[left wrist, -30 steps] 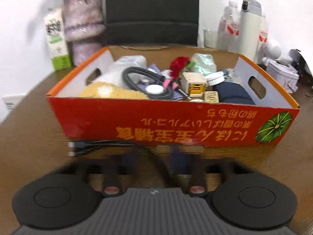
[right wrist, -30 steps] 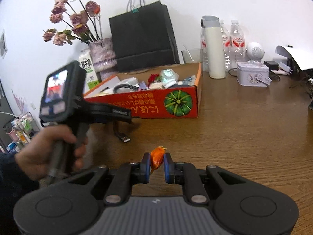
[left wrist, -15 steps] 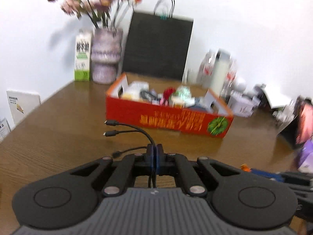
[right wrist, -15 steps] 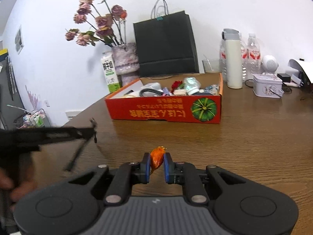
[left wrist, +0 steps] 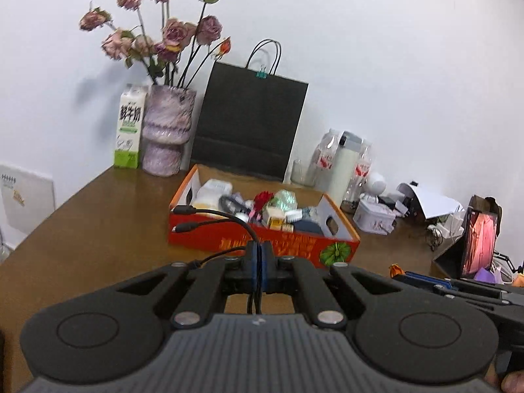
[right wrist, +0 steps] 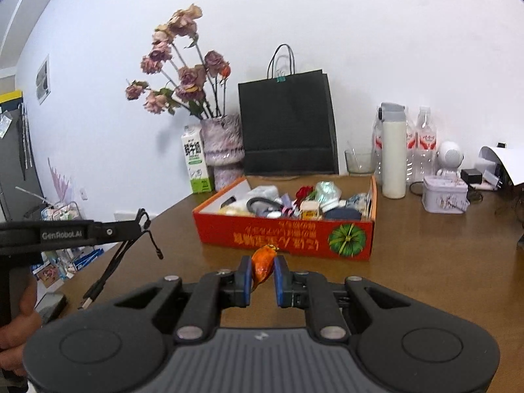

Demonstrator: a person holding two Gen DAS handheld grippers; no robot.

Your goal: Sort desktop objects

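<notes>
The left tool (left wrist: 261,263) is clamped tight on a thin black multi-headed charging cable (left wrist: 229,217), its blue-edged pads pressed together with the cord running down between them. Three plug ends fan out ahead and to the left of the pads, held in the air above the brown wood-grain worktop (left wrist: 98,229). In the right wrist view the same cable hangs from the left tool's tip at the left edge, its plug ends dangling clear of the worktop.

The right tool (right wrist: 263,276) grips a small orange foil-wrapped sweet (right wrist: 262,263) between its narrow-set pads; the wrapper's twisted top pokes up above them. It is held above the worktop, just in front of the box.

Ahead of both tools stands an open red-orange cardboard box with a green pumpkin print on its front wall (right wrist: 285,237). It rests on the worktop and is crowded with small things: a coiled grey cable, a red artificial rose, a crumpled clear wrapper, a small yellow-and-white carton, a dark blue pouch and white packets.

Behind the box a black paper carrier bag (right wrist: 288,124) leans against the white wall. To its left stand a mauve textured vase of dried pink roses (right wrist: 222,147) and a white-and-green milk carton (right wrist: 196,163), the carton just beside the vase. To the right of the box are a tall white flask with a grey lid (right wrist: 393,150), clear plastic water bottles, a clear glass and a pale rectangular tin (right wrist: 443,195).

A person's hand (right wrist: 13,334) holds the left tool's handle at the lower left of the right wrist view.
</notes>
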